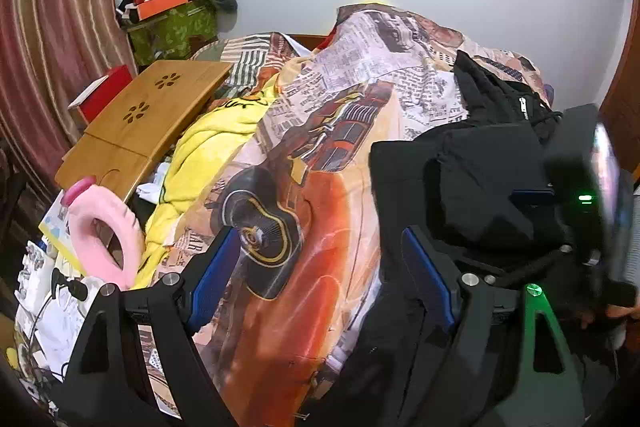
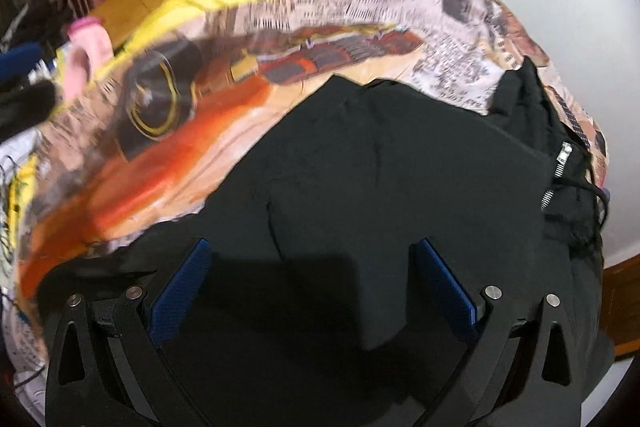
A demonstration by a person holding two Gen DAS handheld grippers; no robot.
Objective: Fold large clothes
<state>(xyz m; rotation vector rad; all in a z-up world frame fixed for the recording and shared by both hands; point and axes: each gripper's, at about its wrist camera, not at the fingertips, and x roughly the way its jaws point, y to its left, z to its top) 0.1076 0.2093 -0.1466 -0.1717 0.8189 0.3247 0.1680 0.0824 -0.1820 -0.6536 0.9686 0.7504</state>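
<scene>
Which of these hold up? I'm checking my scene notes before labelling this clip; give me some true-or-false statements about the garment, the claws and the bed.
1. The black garment lies on a bedspread printed with a car and newsprint. True.
2. The right claw is shut on the garment. False: its jaws stand wide apart, with black fabric below them.
3. The left claw is open. True.
4. A blue blanket lies beside the wooden lap desk. False: the blanket there is yellow.
5. A metal zipper shows on the garment's far right part. True.
</scene>
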